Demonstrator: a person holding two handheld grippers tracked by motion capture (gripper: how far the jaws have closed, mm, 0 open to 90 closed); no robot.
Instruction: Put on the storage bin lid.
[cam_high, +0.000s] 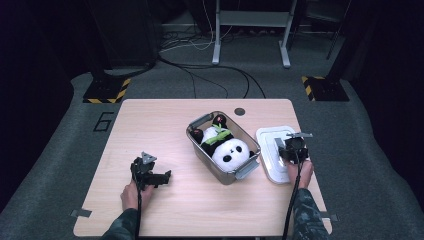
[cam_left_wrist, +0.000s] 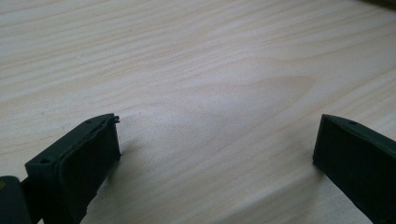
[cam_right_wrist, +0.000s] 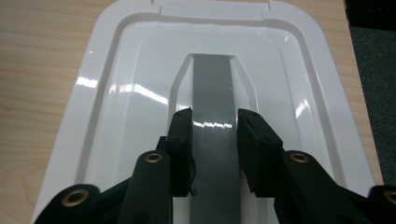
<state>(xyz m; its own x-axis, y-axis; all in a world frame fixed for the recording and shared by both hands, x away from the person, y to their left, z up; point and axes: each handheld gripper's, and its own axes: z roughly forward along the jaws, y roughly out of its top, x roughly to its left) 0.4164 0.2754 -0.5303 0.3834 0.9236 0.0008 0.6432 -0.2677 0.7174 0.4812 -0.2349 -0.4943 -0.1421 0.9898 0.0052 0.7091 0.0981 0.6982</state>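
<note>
Lid (cam_right_wrist: 116, 116) handle (cam_right_wrist: 212, 93) is pinched between the jaws of the right hand-held gripper (cam_right_wrist: 214, 122); the left hand-held gripper (cam_left_wrist: 217, 140) is held spread over bare surface (cam_left_wrist: 196, 70)

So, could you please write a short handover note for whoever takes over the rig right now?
Right gripper: shut on the grey handle of the white lid, which lies flat on the table to the right of the container.
Left gripper: open, holding nothing, low over bare table at the left.
Plush panda: lying inside the container, which is uncovered.
Done: panda in, lid handle gripped.
Left, probably: lift the lid, set it on the container and press it down; the left gripper could steady the container.
</note>
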